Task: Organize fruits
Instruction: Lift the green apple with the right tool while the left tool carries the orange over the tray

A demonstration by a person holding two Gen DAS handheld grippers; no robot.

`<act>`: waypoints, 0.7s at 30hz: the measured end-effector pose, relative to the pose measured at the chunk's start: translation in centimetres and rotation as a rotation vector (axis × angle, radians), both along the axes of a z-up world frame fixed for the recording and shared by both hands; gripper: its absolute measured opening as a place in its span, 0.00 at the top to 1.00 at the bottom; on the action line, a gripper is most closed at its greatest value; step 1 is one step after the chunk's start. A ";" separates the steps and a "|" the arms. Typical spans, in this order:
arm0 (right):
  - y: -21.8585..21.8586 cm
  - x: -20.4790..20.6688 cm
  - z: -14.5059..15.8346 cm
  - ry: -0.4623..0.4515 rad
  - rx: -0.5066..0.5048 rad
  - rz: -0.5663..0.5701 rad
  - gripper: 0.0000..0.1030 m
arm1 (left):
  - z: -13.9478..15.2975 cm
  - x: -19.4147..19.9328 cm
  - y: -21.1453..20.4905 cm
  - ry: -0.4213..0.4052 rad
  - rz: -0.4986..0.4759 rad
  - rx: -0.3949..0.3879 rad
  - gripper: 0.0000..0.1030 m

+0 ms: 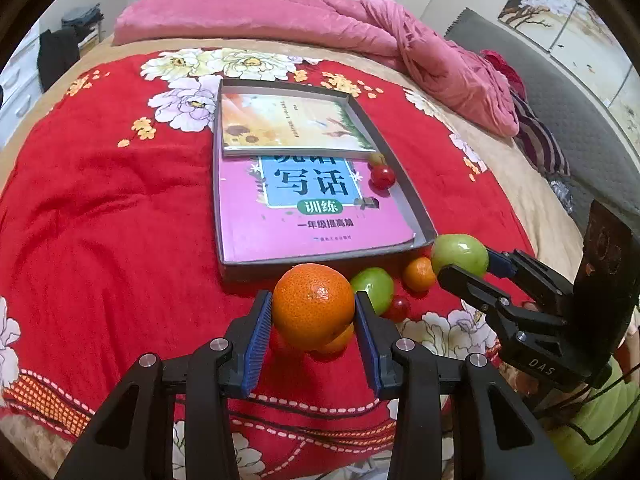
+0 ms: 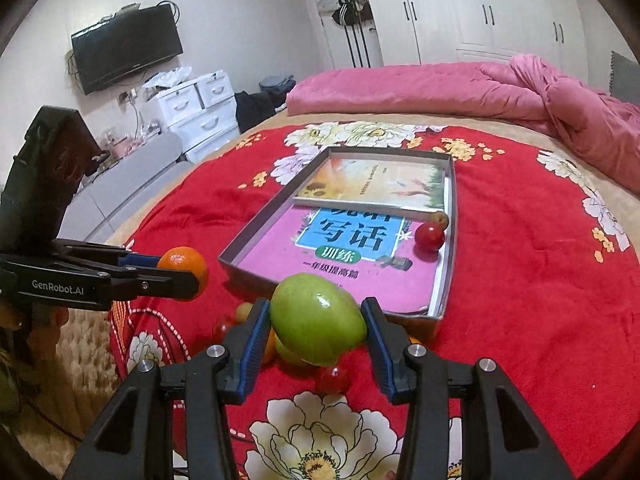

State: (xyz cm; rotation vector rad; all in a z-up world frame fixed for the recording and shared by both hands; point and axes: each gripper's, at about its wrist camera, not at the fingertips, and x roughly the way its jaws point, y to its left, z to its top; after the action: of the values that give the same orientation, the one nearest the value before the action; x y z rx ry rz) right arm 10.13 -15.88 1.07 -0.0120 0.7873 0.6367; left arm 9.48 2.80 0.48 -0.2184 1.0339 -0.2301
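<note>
Fruits (image 2: pixel 256 344) behind green fruit (image 2: pixel 316 320) (partly hidden)

My tray (image 1: pixel 404 196) holds two books and two small fruits (image 1: pixel 382 172) (far side). The loose fruits (image 1: pixel 416 276) lie just before its near edge.

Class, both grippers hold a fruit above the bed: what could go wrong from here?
1. The orange sits between the left gripper's fingers by its sides only; being round, it might slip out.
2. The green fruit in the right gripper could roll off the sloping books inside the tray, knocking the red fruit.
</note>
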 end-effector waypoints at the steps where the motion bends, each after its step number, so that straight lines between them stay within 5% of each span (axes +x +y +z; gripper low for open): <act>1: 0.0 0.1 0.1 -0.002 0.001 -0.002 0.55 | 0.0 0.1 0.0 -0.001 0.001 0.000 0.59; 21: -0.9 2.4 1.3 -0.043 0.032 -0.050 0.55 | 0.8 2.9 -0.3 -0.039 0.039 0.022 0.59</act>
State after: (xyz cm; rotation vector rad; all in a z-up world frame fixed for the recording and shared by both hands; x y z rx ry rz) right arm 12.53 -16.81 2.37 0.0226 0.7334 0.5997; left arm 12.38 2.50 1.26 -0.2134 0.9925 -0.1872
